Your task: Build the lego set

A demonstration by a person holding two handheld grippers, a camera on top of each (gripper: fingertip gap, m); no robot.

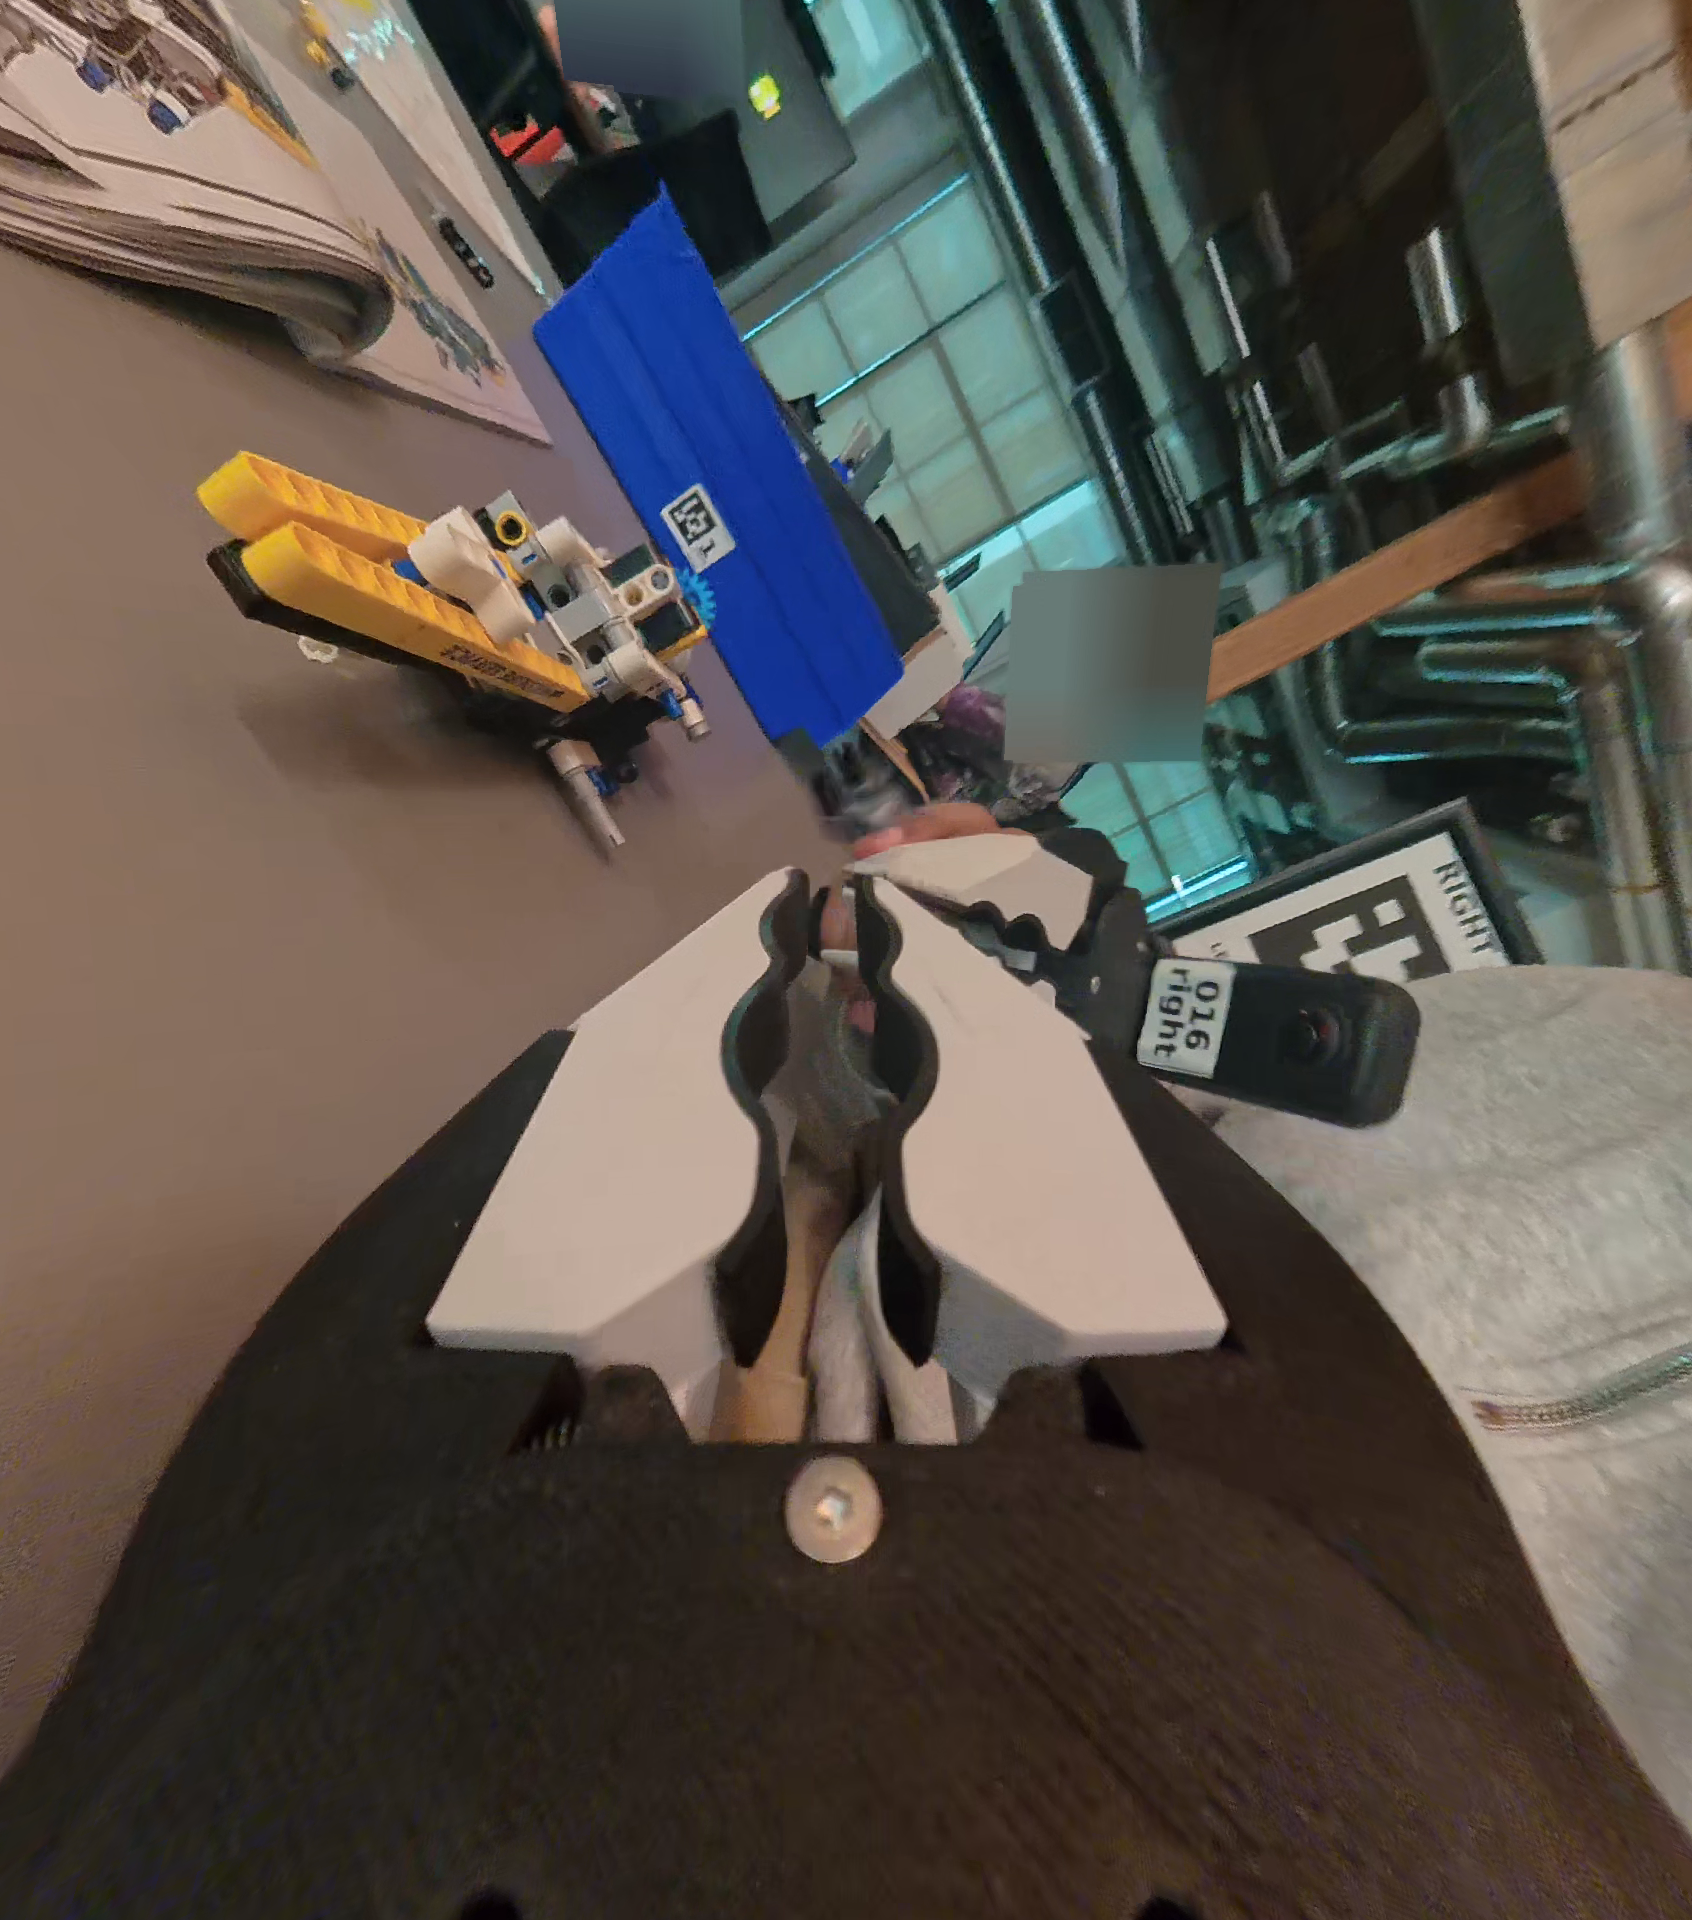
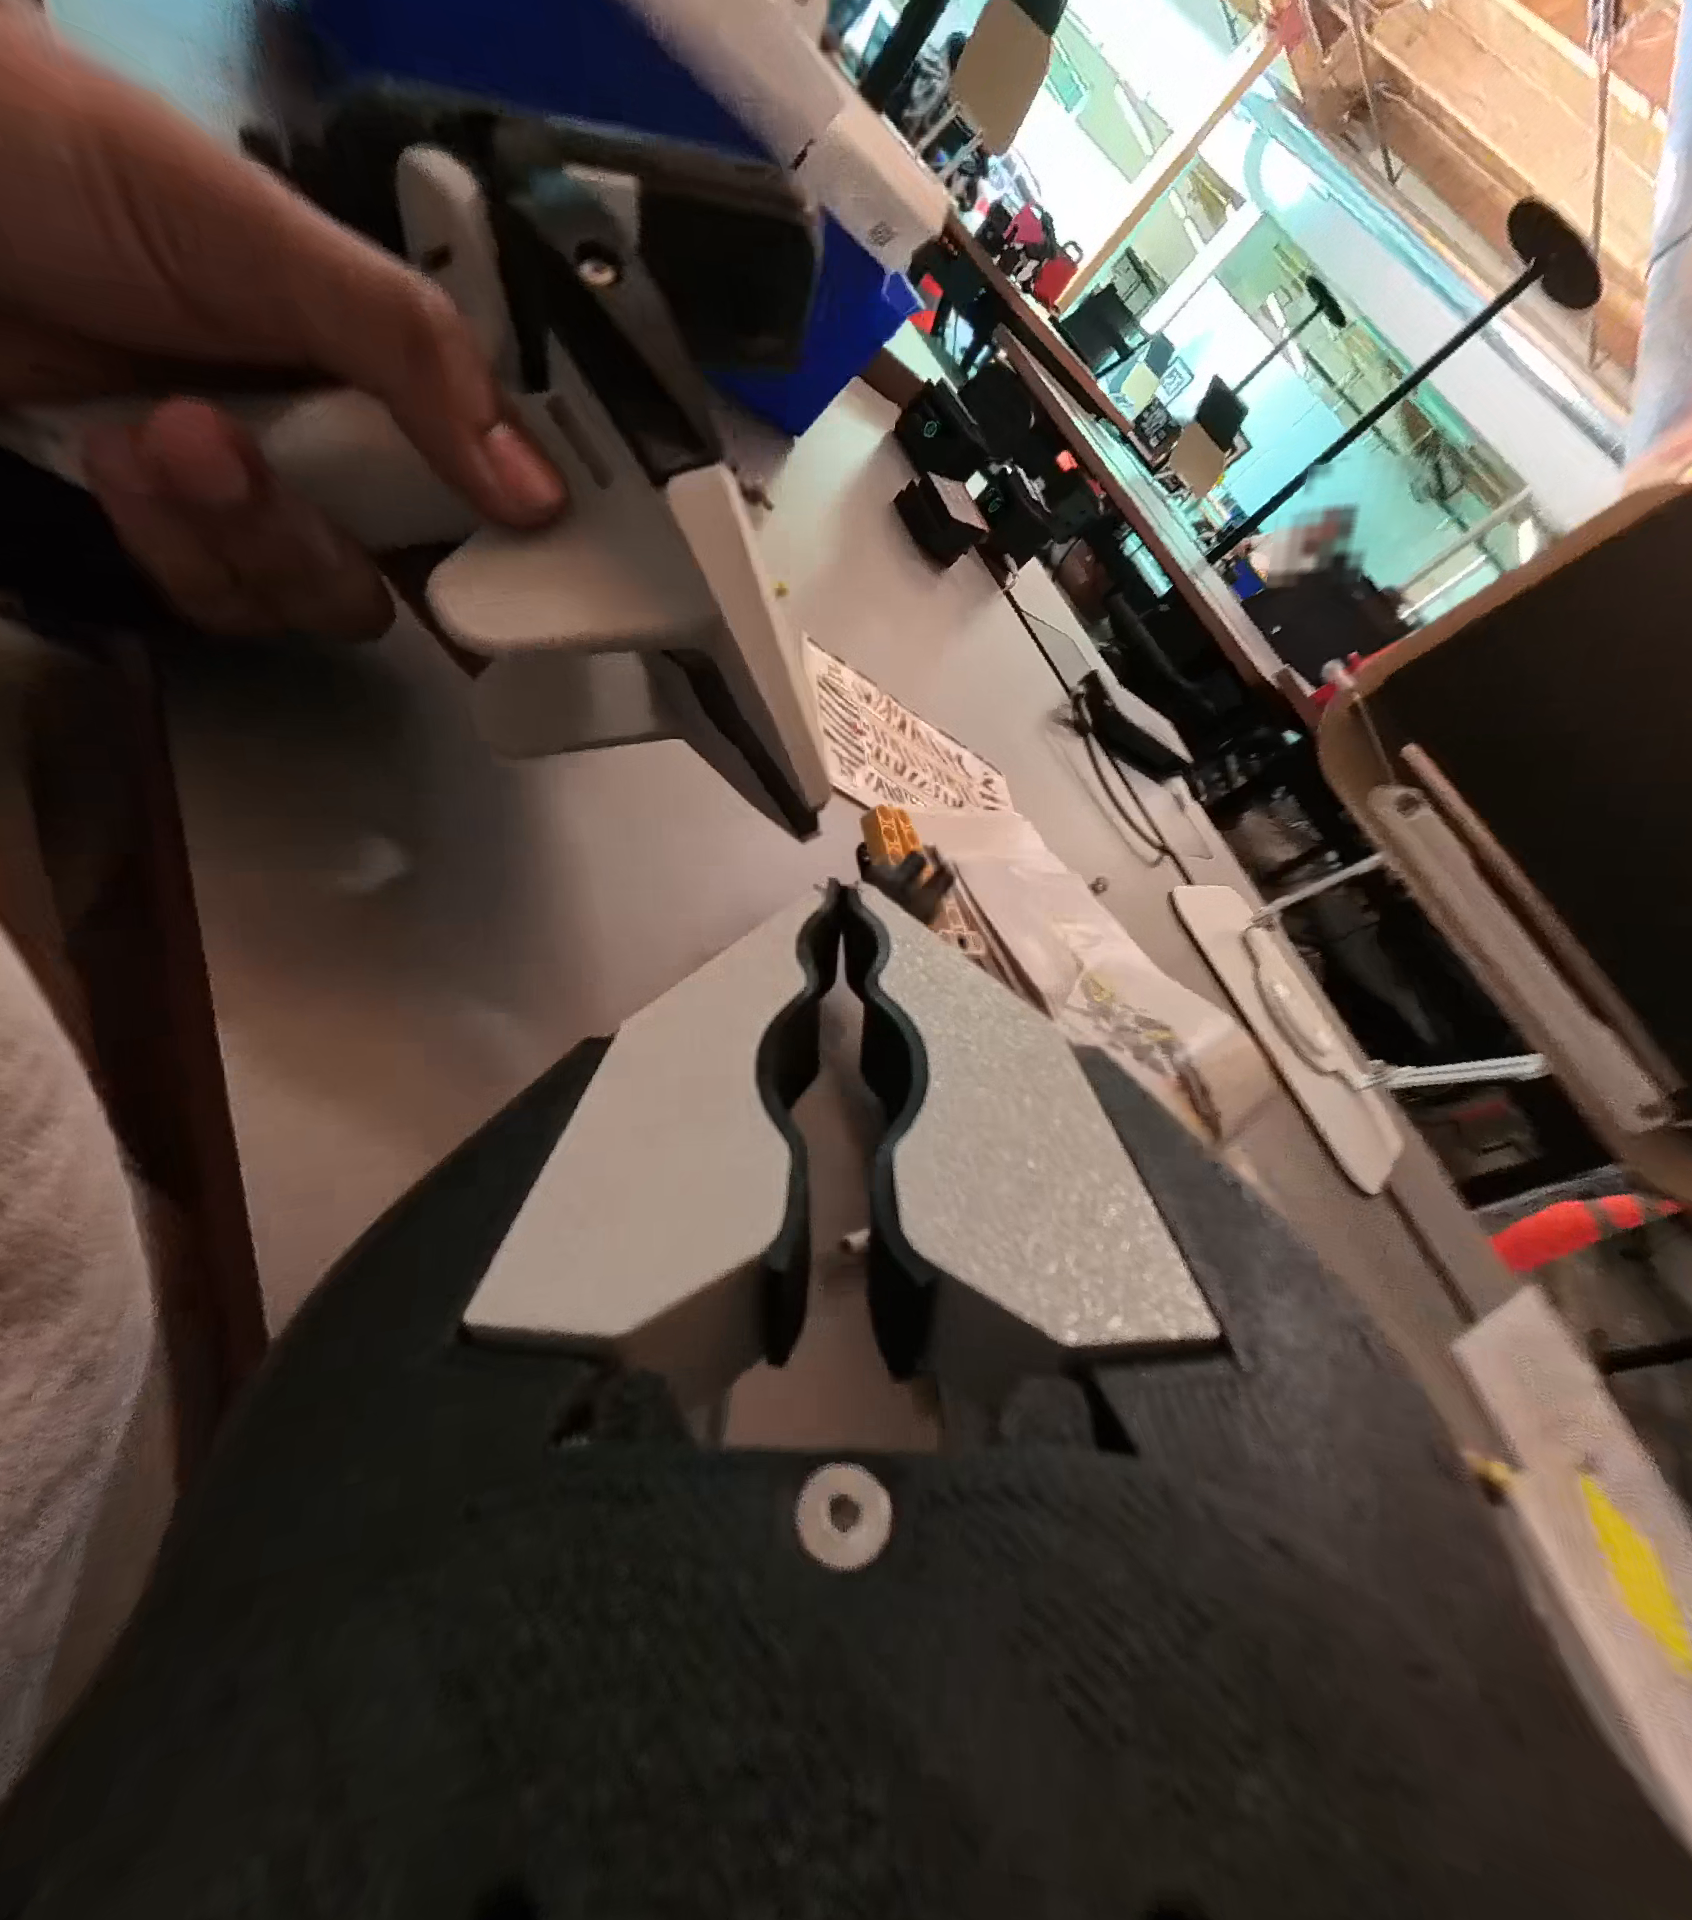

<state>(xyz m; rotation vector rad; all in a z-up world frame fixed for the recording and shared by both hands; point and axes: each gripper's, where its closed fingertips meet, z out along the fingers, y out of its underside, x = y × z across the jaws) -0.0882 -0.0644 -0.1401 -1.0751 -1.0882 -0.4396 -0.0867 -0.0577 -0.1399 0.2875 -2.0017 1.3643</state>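
The left gripper [image 1: 829,902] is almost closed on a small dark piece [image 1: 834,920], too hidden to identify. The right gripper [image 2: 840,902] has its tips touching with nothing visible between them. The yellow lego model [image 1: 468,613] lies on the grey table [image 1: 94,935] beside a blue bin [image 1: 717,488]; the booklet [image 1: 146,208] is cut off.

my left tongs [image 1: 829,902] and right tongs [image 2: 840,906] look alike: pale grey wedge fingers lined with wavy black pads, on a textured black body with one silver screw [image 1: 831,1507]. i wear a light grey fleece sleeve [image 1: 1548,1299].
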